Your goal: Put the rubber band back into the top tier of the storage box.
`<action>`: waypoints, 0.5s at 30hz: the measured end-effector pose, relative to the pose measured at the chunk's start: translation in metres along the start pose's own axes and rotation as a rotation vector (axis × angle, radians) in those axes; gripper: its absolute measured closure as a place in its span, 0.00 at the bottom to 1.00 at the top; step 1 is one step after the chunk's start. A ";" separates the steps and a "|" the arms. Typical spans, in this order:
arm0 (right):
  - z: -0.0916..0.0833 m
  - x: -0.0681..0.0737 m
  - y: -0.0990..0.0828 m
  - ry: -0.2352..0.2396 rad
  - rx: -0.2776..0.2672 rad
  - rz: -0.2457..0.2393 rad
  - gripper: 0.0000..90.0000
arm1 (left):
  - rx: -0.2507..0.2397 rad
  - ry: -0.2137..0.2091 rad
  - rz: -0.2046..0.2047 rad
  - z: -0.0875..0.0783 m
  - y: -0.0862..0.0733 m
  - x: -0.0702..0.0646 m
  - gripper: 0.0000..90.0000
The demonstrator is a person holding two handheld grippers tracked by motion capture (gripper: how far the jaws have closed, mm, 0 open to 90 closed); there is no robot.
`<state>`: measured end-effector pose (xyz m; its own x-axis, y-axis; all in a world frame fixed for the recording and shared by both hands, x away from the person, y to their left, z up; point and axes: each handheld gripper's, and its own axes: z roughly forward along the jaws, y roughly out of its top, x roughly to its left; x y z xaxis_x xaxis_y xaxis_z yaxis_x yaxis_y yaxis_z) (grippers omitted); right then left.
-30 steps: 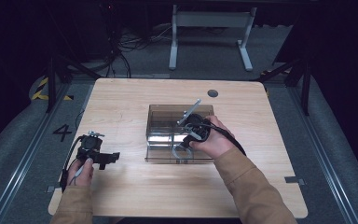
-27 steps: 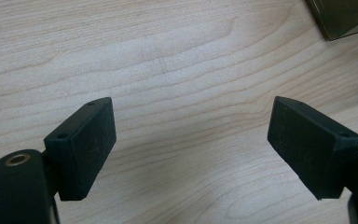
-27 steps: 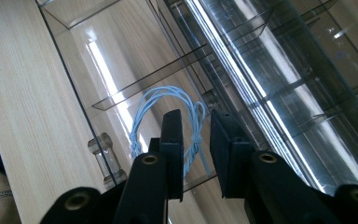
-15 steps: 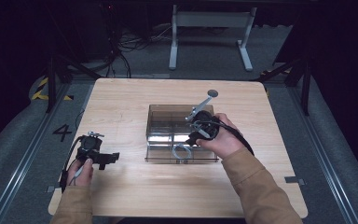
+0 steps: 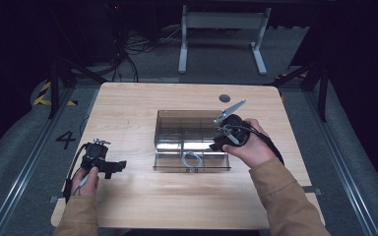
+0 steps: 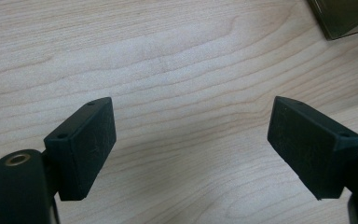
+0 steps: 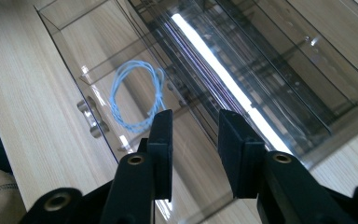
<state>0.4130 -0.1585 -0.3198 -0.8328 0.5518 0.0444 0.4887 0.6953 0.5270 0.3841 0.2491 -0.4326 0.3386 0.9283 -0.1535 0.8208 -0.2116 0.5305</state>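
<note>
The coil of pale blue wire (image 7: 137,100) lay loose in the pulled-out drawer (image 5: 167,162) of the clear box (image 5: 177,129) on the table (image 5: 128,108). The right gripper (image 7: 193,135) hung above the drawer, its jaws partly apart with nothing between them; they had just been opening. The left gripper (image 6: 191,140) rested over bare tabletop beside the box, jaws wide and empty. In my judgement, the drawer should be pushed home squarely at its handle (image 7: 91,119), pads clear of the wire, with the box steadied against sliding.
</note>
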 end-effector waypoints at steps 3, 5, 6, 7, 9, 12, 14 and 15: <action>-0.005 -0.004 -0.007 -0.010 -0.005 0.018 0.74 | 0.000 0.000 0.001 0.000 0.000 0.000 0.18; -0.008 -0.006 -0.012 -0.019 -0.013 0.028 0.73 | 0.001 0.001 0.001 0.000 0.000 0.000 0.18; -0.010 -0.008 -0.014 -0.020 -0.018 0.027 0.73 | 0.003 0.001 0.002 0.000 0.000 0.000 0.18; -0.012 -0.010 -0.016 -0.022 -0.022 0.029 0.73 | 0.001 0.002 -0.001 0.000 -0.001 0.001 0.18; -0.014 -0.011 -0.018 -0.023 -0.026 0.034 0.73 | 0.003 0.003 -0.003 0.000 -0.001 0.001 0.18; -0.020 -0.019 -0.028 -0.034 -0.038 0.063 0.72 | -0.001 0.000 -0.005 0.000 -0.001 0.002 0.18; -0.023 -0.022 -0.032 -0.037 -0.040 0.071 0.72 | -0.002 0.005 -0.002 0.000 -0.001 0.002 0.18; -0.025 -0.024 -0.035 -0.040 -0.042 0.075 0.72 | 0.000 0.007 -0.003 0.000 -0.001 0.002 0.18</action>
<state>0.4092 -0.2072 -0.3182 -0.7830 0.6199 0.0514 0.5371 0.6319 0.5588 0.3842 0.2509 -0.4334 0.3327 0.9312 -0.1488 0.8220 -0.2090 0.5297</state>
